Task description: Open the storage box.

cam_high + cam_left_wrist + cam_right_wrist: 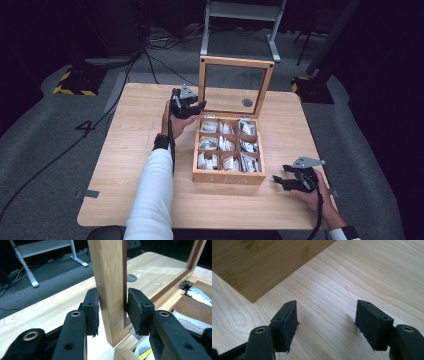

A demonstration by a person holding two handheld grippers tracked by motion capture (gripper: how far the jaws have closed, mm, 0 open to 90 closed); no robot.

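Grey carpet floor, white metal frame, dark room.

White sleeves, dark bracelet, black fingers, brass screws.

One overhead camera, two riding close on the grippers.
The high view looks forward and down on the desk; both gripper views sit near it, sharing the wooden box and desk.

**One box, nine compartments, two grippers**

One wooden tea box with one glass-paned lid stands on one worktop. Its nine compartments form three rows of three. Two grippers: left gripper, right gripper.
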